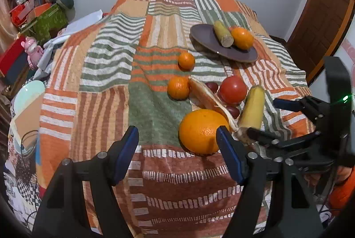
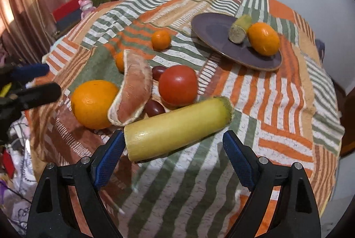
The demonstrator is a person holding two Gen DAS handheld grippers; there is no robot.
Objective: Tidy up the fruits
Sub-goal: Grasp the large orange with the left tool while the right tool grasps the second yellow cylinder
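Note:
A dark plate (image 1: 204, 36) (image 2: 213, 27) on the patchwork cloth holds a short yellow stalk piece (image 1: 223, 33) (image 2: 240, 28) and an orange (image 1: 242, 38) (image 2: 263, 39). Nearer lie a big orange (image 1: 199, 130) (image 2: 94, 104), a pomelo wedge (image 1: 205, 96) (image 2: 133, 96), a tomato (image 1: 233, 89) (image 2: 178, 85), dark grapes (image 2: 155, 107), two small oranges (image 1: 186, 60) (image 1: 178, 87) (image 2: 161, 39) and a long yellow stalk (image 1: 253, 108) (image 2: 177, 127). My left gripper (image 1: 177, 139) is open, just left of the big orange. My right gripper (image 2: 172, 147) (image 1: 264, 118) is open, its jaws either side of the long stalk's near end.
The cloth covers a raised surface that drops off at the near and side edges. Boxes, a green bag (image 1: 47, 20) and a pink toy (image 1: 33, 51) crowd the left. A wooden door (image 1: 321, 23) stands at the right.

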